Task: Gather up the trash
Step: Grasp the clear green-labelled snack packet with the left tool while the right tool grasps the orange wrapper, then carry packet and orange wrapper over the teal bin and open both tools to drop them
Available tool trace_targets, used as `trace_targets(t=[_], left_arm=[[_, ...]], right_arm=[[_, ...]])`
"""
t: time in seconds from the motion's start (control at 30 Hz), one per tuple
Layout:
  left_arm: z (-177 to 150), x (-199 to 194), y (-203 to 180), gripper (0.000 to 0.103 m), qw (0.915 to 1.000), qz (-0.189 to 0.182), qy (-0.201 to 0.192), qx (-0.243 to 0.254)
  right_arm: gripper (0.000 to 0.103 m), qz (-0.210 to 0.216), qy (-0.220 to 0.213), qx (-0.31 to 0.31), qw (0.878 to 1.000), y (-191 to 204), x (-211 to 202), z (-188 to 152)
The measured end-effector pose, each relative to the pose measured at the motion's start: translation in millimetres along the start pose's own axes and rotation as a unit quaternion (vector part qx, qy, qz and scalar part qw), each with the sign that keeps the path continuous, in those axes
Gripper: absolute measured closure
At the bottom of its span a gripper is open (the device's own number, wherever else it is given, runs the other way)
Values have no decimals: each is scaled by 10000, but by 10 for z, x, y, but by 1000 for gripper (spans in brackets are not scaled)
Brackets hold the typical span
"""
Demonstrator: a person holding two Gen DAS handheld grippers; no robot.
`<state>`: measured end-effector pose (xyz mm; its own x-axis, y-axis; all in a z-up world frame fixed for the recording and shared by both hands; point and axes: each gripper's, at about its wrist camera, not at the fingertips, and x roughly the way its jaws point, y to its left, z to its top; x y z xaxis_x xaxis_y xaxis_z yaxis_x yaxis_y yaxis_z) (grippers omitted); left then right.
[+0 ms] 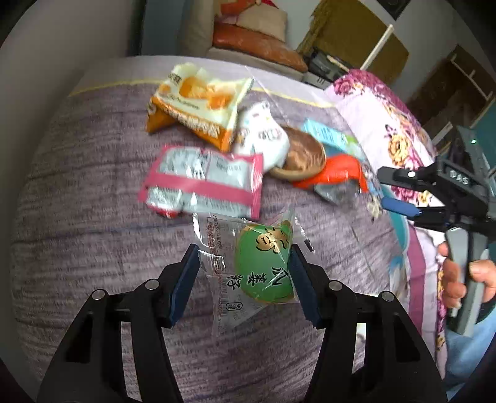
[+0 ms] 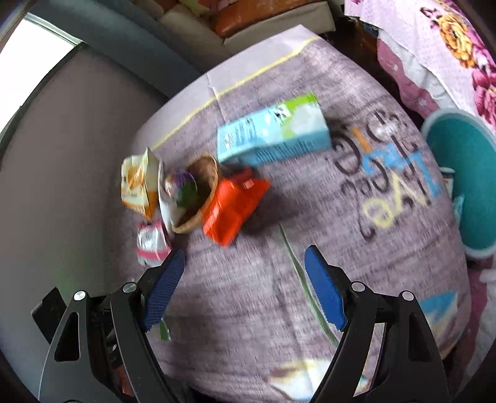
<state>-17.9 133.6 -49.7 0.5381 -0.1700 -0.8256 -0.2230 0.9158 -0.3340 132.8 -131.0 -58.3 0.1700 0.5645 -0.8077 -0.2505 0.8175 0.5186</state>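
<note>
Beyond held green packet (image 1: 263,266), pink wrapper (image 1: 201,183), basket (image 1: 302,155).

Non-task items only:
- Purple-grey woven cover (image 1: 93,217) lies under and all around the left gripper (image 1: 245,251). A yellow stripe (image 1: 102,85) runs along its far edge.
- Printed lettering (image 2: 387,173) on the cover, ahead and right of the right gripper (image 2: 245,251).
- Small brown bowl (image 1: 303,155) ahead and slightly right of the left gripper; material unclear, blurred.
- Floral pink quilt (image 1: 387,124) further right, lying over the cover's edge.
- Brown cushion (image 1: 257,43) past the far edge, straight ahead, with a beige cushion (image 1: 263,21) on top.
- Mustard cloth (image 1: 350,34) far ahead-right.
</note>
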Motion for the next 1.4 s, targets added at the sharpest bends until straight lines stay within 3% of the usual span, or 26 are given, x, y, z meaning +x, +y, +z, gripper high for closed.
trace_targets(t=[0.07, 0.27, 0.33, 0.37, 0.5, 0.73, 1.2, 1.4], left_arm=[[66, -8, 49, 44, 10000, 8, -36, -72], [163, 38, 142, 44, 9998, 2, -23, -216], [172, 70, 132, 44, 9998, 4, 19, -212], [169, 82, 121, 44, 9998, 8, 35, -206], [196, 140, 38, 44, 9999, -9, 102, -129], [272, 192, -236, 44, 9998, -96, 104, 120], [434, 374, -1192, 43, 9955, -252, 127, 900], [524, 494, -1745, 43, 9899, -350, 158, 1367]], right_arm=[[28, 29, 11, -73, 10000, 35, 58, 87], [48, 13, 106, -124, 9999, 109, 340, 284], [68, 38, 193, -118, 9997, 96, 434, 306], [84, 75, 237, -138, 9996, 92, 461, 305], [87, 30, 140, -389, 9991, 89, 430, 259], [88, -33, -5, -279, 9996, -196, 132, 155], [88, 44, -750, 160, 9970, -778, -535, 79], [88, 90, -1093, 412, 9931, -1067, -812, 87]])
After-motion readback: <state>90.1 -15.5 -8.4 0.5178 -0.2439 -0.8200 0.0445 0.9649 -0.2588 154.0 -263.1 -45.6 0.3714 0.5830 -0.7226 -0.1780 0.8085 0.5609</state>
